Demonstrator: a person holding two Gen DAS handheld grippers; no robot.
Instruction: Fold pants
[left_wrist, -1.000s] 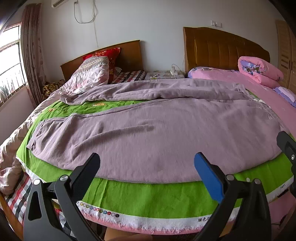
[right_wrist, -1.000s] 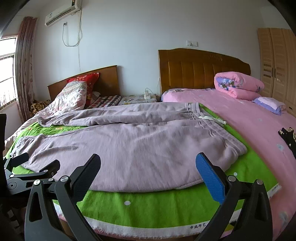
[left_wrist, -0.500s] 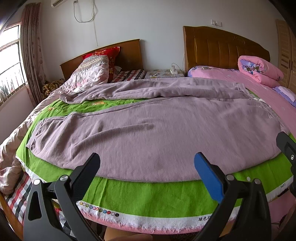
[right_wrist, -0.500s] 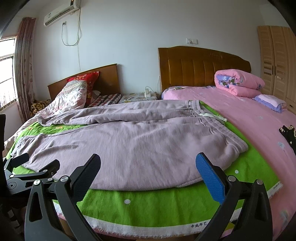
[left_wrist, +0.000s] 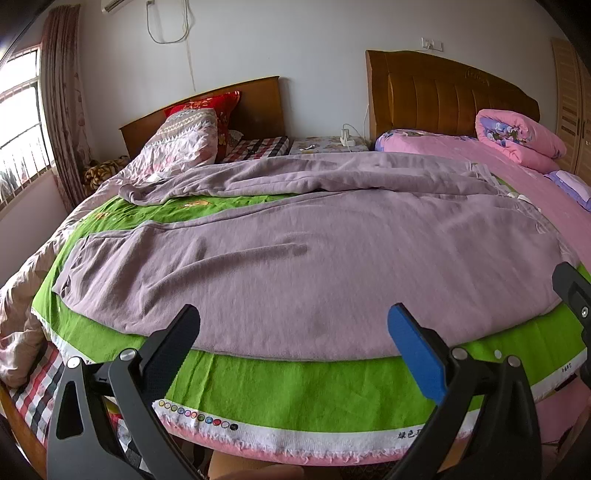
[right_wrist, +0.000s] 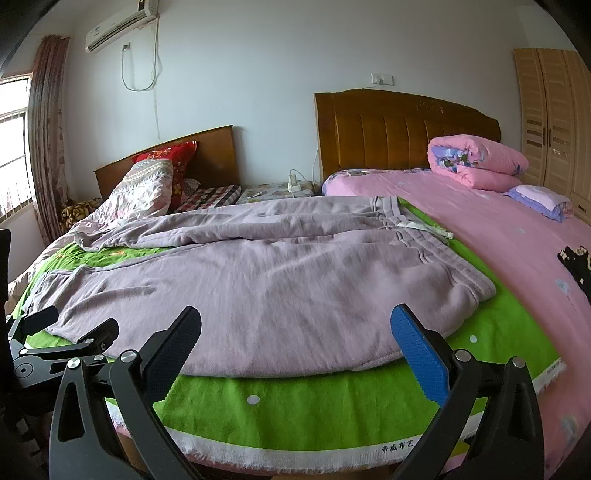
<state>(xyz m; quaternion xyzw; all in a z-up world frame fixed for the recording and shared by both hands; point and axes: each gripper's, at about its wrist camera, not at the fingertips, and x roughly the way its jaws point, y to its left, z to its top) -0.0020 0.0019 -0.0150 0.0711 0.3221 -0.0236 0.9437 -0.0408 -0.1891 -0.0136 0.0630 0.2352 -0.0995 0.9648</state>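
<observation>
The mauve pants (left_wrist: 303, 266) are spread flat on a green cloth (left_wrist: 295, 380), waistband to the right, one leg lying nearer and the other bunched behind it. The left gripper (left_wrist: 293, 332) is held wide open just before the pants' near edge, nothing between its jaws. The right gripper (right_wrist: 295, 332) is likewise held wide open before the near edge, close to the waistband. The cloth is laid over a bed (right_wrist: 517, 258) with a pink sheet; a wooden headboard (right_wrist: 402, 129) is seen against the white wall.

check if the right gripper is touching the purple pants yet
Apart. The right wrist view shows the right gripper with its jaws wide open, short of the pants, whose near hem lies flat and undisturbed on the green cloth.
</observation>
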